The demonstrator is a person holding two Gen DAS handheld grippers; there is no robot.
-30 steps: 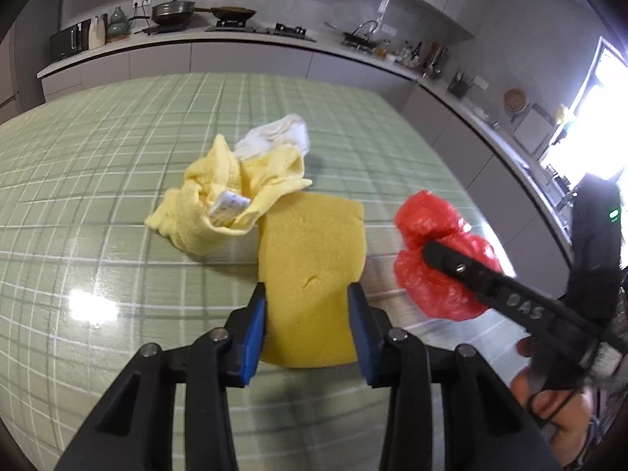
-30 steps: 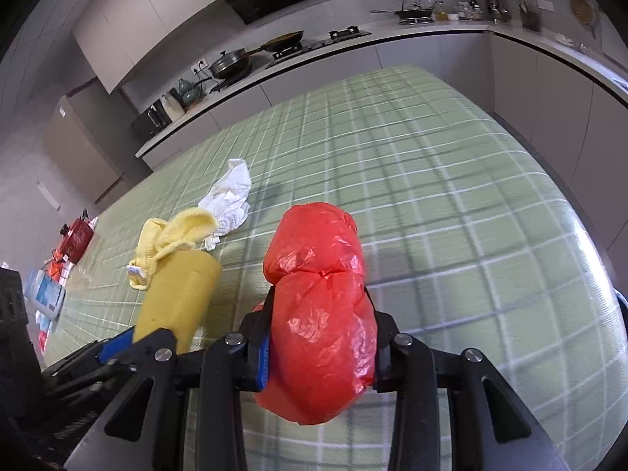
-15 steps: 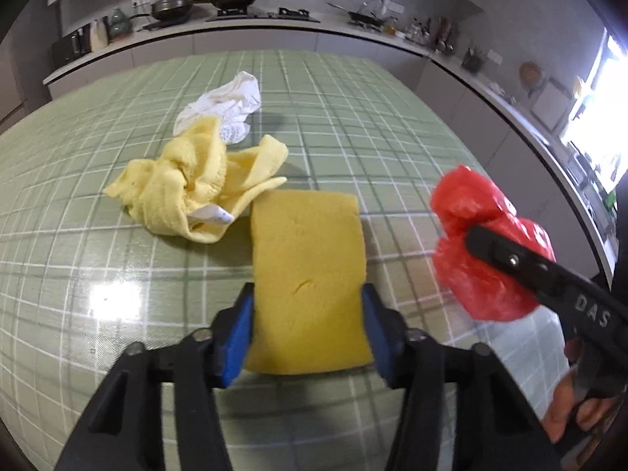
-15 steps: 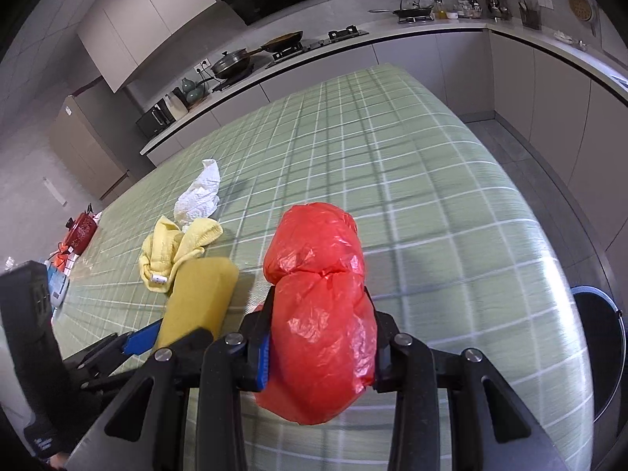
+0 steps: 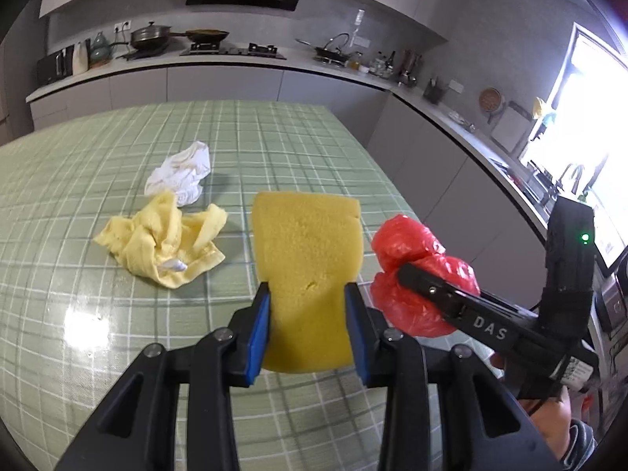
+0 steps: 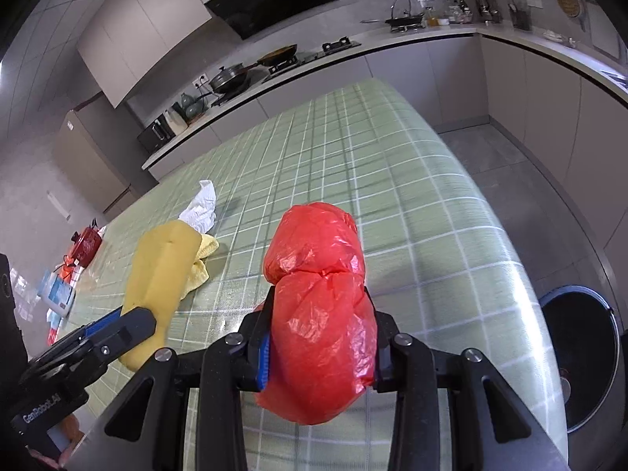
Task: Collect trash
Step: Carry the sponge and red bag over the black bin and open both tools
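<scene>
- Your worktop (image 6: 431, 212), covered in a green checked cloth, fills the middle of both views; its right edge curves down the right side of the right wrist view, with grey floor beyond it, and the far edge sits just below the kitchen cabinets at the top.
- The broadest bare stretch of cloth lies right of centre and toward the upper middle of the right wrist view.
- A dark round bin (image 6: 581, 357) stands on the floor at the lower right of the right wrist view, just past the worktop's edge.
- Your left hand-held gripper (image 5: 308, 327) pinches the yellow sponge (image 5: 306, 271) between its blue pads, at the lower centre of the left wrist view; the sponge is lifted above the cloth.
- Your right hand-held gripper (image 6: 320, 341) is clamped on the red plastic bag (image 6: 320, 302), bottom centre of the right wrist view; the bundle bulges past the jaws on both ends.
- The two grippers sit side by side, the bag just right of the sponge in the left wrist view.
- A crumpled yellow cloth (image 5: 165, 245) lies on the worktop at centre left of the left wrist view, just left of the sponge.
- A crumpled white tissue (image 5: 180, 172) lies just behind the yellow cloth; they seem to touch.
- Small clutter, including a red item (image 6: 86, 243), sits at the left edge of the right wrist view.
</scene>
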